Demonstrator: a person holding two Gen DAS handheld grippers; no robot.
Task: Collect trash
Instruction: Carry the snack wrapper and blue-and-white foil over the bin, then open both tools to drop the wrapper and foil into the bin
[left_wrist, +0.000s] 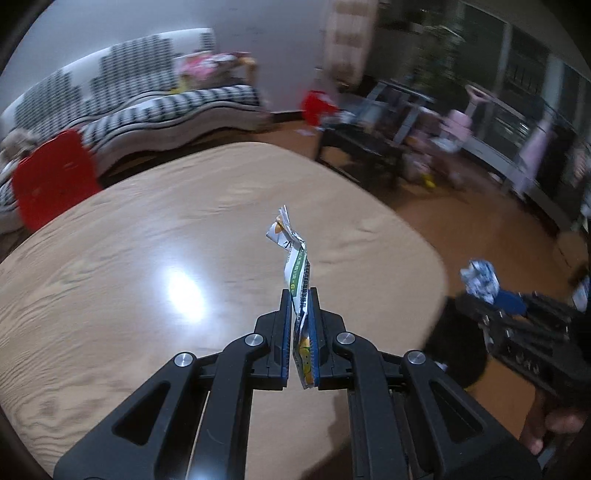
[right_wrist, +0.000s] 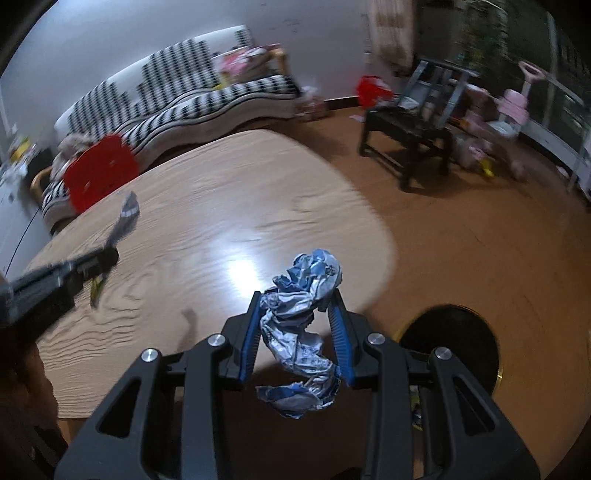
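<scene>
My left gripper (left_wrist: 299, 295) is shut on a flat white and green snack wrapper (left_wrist: 291, 251) and holds it above the wooden table (left_wrist: 147, 229). My right gripper (right_wrist: 295, 299) is shut on a crumpled blue and white wrapper (right_wrist: 303, 317), held above the table's right edge. A round black bin (right_wrist: 454, 343) stands on the floor just right of the right gripper; it also shows in the left wrist view (left_wrist: 458, 343). The right gripper with its wrapper (left_wrist: 480, 280) shows at the right of the left wrist view. The left gripper (right_wrist: 107, 254) and its wrapper (right_wrist: 125, 218) show blurred at the left of the right wrist view.
A red chair (left_wrist: 51, 177) stands at the table's far left edge, with a striped sofa (left_wrist: 155, 103) behind it. A dark low table (right_wrist: 406, 133) and pink toys (right_wrist: 509, 107) stand on the brown floor (right_wrist: 480, 240) to the right.
</scene>
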